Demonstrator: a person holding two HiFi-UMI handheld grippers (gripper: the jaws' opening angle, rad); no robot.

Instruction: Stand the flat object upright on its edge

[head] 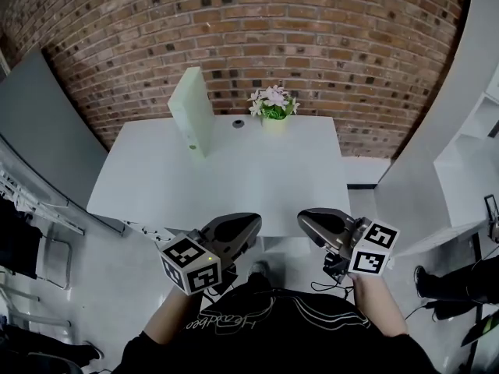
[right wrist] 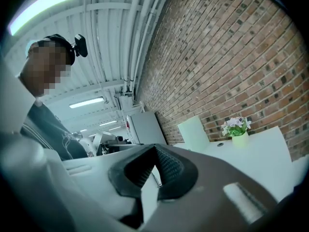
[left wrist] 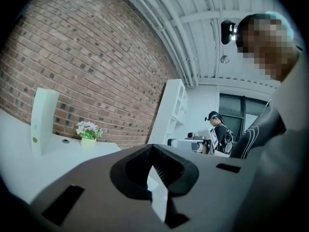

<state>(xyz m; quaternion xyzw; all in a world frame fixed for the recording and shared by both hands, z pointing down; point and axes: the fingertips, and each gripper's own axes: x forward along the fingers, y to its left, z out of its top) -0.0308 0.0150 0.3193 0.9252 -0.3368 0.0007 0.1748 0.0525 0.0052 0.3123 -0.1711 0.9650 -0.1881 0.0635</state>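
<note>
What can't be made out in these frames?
- Green flat object: whether it stands free or leans; head view's angle hides its back.
- Dark round spot by the flower pot: too small, all views.
- Table, near edge: left gripper and right gripper cover parts, head view.

**A:** What is the right gripper [right wrist: 155,151] doing?

**B:** Its jaws are pressed together with nothing between them. The white worktop [right wrist: 263,153] lies beyond it.

**A:** And on the worktop?

**B:** A pale green flat board [right wrist: 195,133] stands upright at the edge by the brick wall [right wrist: 231,57]. A flower pot [right wrist: 237,138] sits near it along that edge, and a small dark disc [right wrist: 220,144] lies between them.
</note>
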